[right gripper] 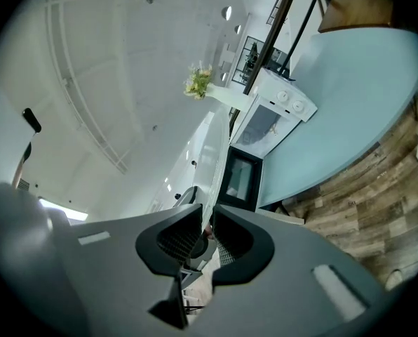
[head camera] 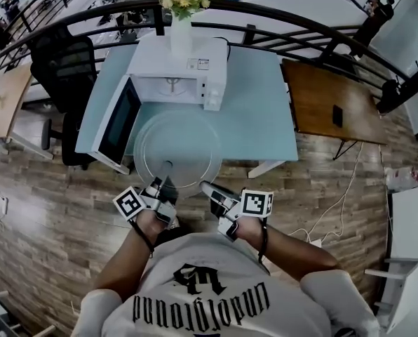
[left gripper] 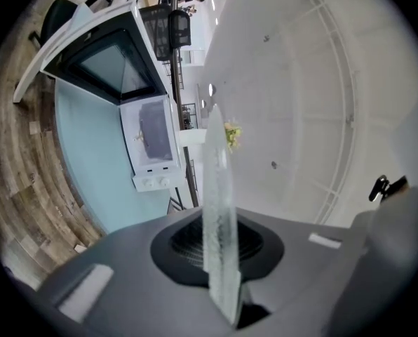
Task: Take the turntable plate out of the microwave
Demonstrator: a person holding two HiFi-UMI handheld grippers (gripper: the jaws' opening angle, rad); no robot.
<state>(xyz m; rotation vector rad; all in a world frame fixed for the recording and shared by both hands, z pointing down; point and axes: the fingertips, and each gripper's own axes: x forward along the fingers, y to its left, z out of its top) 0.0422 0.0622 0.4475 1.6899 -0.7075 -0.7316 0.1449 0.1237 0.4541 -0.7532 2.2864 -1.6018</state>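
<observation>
The round glass turntable plate (head camera: 177,149) is outside the white microwave (head camera: 184,69), held level over the near edge of the light blue table (head camera: 258,111). My left gripper (head camera: 167,175) is shut on its near left rim. My right gripper (head camera: 207,187) is shut on its near right rim. In the left gripper view the plate (left gripper: 216,188) shows edge-on between the dark pads of the left gripper (left gripper: 219,251). In the right gripper view the rim (right gripper: 209,153) runs into the narrow gap of the right gripper (right gripper: 203,234). The microwave door (head camera: 118,121) hangs open to the left.
A vase of flowers (head camera: 181,20) stands on top of the microwave. A black office chair (head camera: 65,69) is left of the table, a brown wooden desk (head camera: 332,100) right of it. A dark curved railing (head camera: 279,16) runs behind. I stand on wood flooring.
</observation>
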